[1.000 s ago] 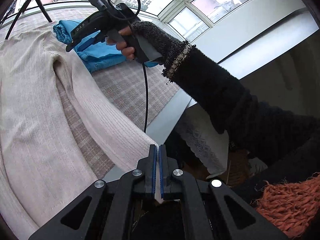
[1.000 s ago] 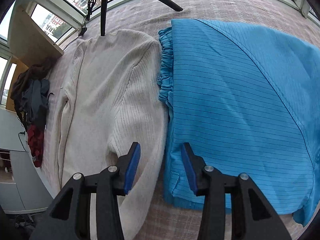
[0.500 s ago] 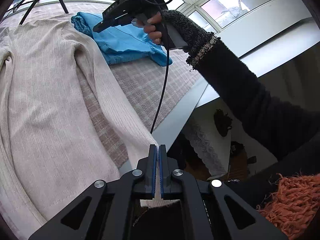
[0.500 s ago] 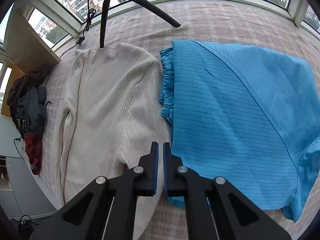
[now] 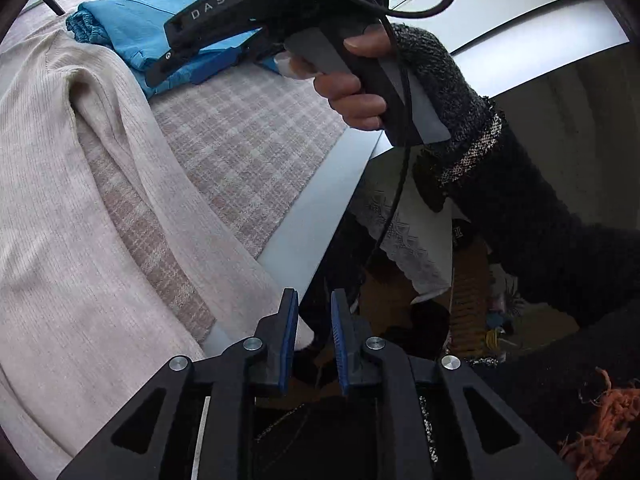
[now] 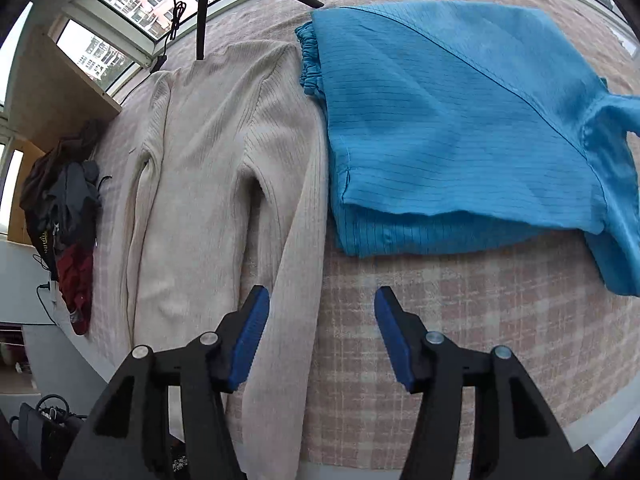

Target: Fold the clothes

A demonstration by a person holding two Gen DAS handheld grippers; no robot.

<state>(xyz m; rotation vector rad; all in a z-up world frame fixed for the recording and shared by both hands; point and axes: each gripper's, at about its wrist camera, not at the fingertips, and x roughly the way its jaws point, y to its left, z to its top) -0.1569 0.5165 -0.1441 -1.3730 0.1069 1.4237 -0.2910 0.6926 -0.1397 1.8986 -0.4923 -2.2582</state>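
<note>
Cream ribbed sweater (image 5: 60, 208) is seen in the left wrist view laid flat on the checked table cover (image 5: 248, 148), one sleeve (image 5: 192, 216) run down to the table edge, its cuff hung just over it. Left gripper (image 5: 313, 338) is held off the edge beside that cuff; jaws parted a little, nothing between them. Prob. placed for a cuff grab. Right hand (image 5: 356, 92), in a fingerless knit glove, is seen wrapped on the pistol grip of the other tool, forearm angled up across the frame. Blue garment (image 5: 132, 28) lies beyond, already folded.

Right wrist view: right gripper (image 6: 322, 330) is held above the cloth, tilted down, jaws spread wide, empty. Its left pad is over the near sleeve (image 6: 296, 280); right pad over bare cover. Sweater (image 6: 208, 168) lies lengthwise, collar far, sleeves along the body — spread for folding, not yet folded. Blue garment (image 6: 460, 128) sits just beside it, edges touching near the shoulder. Clothes heap (image 6: 64, 216) at far left, tripod legs (image 6: 204, 8) behind.
</note>
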